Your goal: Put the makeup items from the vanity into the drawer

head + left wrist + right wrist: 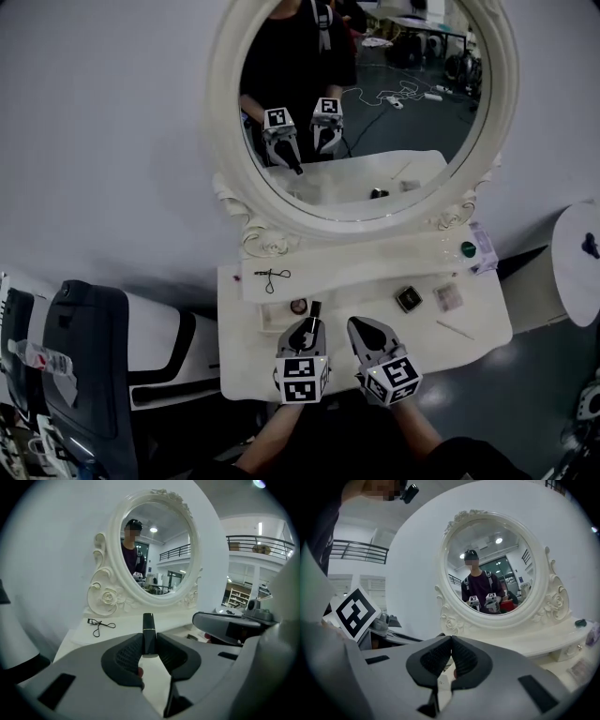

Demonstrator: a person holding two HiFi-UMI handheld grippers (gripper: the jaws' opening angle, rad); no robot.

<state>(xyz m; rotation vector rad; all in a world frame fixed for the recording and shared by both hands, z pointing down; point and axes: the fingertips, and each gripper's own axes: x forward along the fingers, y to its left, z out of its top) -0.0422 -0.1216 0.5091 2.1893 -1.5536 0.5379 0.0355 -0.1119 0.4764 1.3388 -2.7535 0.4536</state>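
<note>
Large oval mirror in a carved white frame [403, 141] stood at the back of the white desk [244, 361], against a plain pale wall. A raised white shelf [375, 262] ran along the mirror's foot.

Both tools hung over the front edge of the desk, side by side, and showed again in the mirror's reflection. Left hand-held gripper [310, 324]: jaws partly closed, pads pressed on either side of a slim black lipstick tube [148, 630]. The tube stood upright between them, its top clear above the pads, so it was off the desk and in the grip. Right hand-held gripper [451, 644]: jaws fully together, nothing between the pads.

Loose items seen from the head view:
- black wire eyelash curler [272, 276], flat on the left end of the shelf;
- pinkish rectangular palette [447, 296], on the desk's right half;
- small square black compact [408, 298], just left of the palette;
- small round pot [299, 307], on the desk close to the left gripper's tips;
- thin pale stick [456, 329], near the right front of the desk;
- small green-topped piece [468, 249], at the shelf's right end; too small to tell more.
</note>
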